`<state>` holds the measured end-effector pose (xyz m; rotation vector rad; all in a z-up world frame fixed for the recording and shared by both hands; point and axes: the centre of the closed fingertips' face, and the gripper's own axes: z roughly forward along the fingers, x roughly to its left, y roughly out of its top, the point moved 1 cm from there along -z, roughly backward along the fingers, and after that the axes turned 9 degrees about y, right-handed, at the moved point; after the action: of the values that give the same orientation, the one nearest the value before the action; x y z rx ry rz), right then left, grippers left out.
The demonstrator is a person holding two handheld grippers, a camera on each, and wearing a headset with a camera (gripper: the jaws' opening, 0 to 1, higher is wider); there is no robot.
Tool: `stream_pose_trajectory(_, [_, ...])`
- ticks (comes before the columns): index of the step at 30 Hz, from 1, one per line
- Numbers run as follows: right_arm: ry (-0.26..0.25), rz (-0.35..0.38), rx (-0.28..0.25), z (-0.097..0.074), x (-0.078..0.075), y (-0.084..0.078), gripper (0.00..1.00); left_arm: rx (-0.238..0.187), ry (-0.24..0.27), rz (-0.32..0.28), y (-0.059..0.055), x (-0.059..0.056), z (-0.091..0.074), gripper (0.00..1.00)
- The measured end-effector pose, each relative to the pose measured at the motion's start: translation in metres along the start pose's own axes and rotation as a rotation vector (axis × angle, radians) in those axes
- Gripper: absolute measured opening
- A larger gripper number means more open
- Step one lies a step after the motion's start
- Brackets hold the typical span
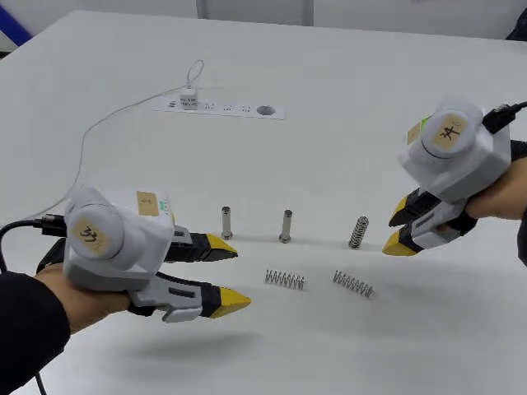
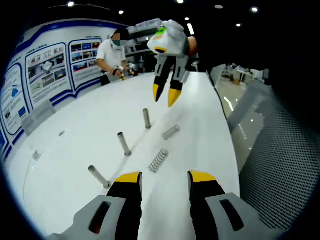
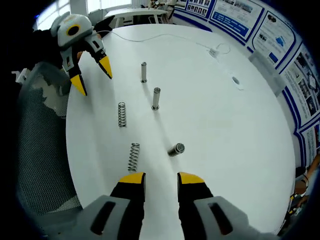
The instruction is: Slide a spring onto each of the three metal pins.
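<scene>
At head-view centre, three pins stand in a row. A spring sleeves the rightmost, and two loose springs lie below on the worktop. The left gripper, lower left, and the right gripper, right edge, hover with jaws apart.

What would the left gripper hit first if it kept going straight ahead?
Likely the nearer loose spring lying just ahead of the left gripper, though it may pass above it; height is unclear.

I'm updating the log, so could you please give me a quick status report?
Left gripper open, empty; right gripper open, empty. One spring seated; two pins bare; two loose springs on table. Nothing in the way.
</scene>
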<state>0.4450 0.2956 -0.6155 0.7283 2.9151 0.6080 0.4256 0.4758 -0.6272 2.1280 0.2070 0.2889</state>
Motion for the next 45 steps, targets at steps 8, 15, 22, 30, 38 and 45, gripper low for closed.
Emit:
stream_pose_trajectory(8, [-0.003, 0.01, -0.024, -0.006, 0.015, -0.004, 0.26, 0.025, -0.034, 0.028, -0.006, 0.004, 0.021, 0.34])
stream_pose_trajectory(15, [-0.002, 0.017, -0.036, -0.008, 0.021, -0.003, 0.26, 0.049, -0.043, 0.049, -0.01, 0.008, 0.037, 0.3])
stream_pose_trajectory(22, [0.001, 0.009, -0.05, -0.008, 0.025, 0.003, 0.26, 0.068, -0.062, 0.073, -0.012, 0.007, 0.051, 0.29])
stream_pose_trajectory(30, [0.003, 0.0, -0.057, -0.008, 0.029, 0.007, 0.26, 0.088, -0.073, 0.086, -0.017, 0.007, 0.06, 0.24])
stream_pose_trajectory(38, [0.003, -0.005, -0.062, -0.008, 0.033, 0.009, 0.26, 0.088, -0.084, 0.116, -0.018, 0.004, 0.063, 0.17])
stream_pose_trajectory(45, [0.01, -0.023, -0.066, -0.007, 0.037, 0.016, 0.26, 0.085, -0.078, 0.122, -0.018, 0.003, 0.063, 0.11])
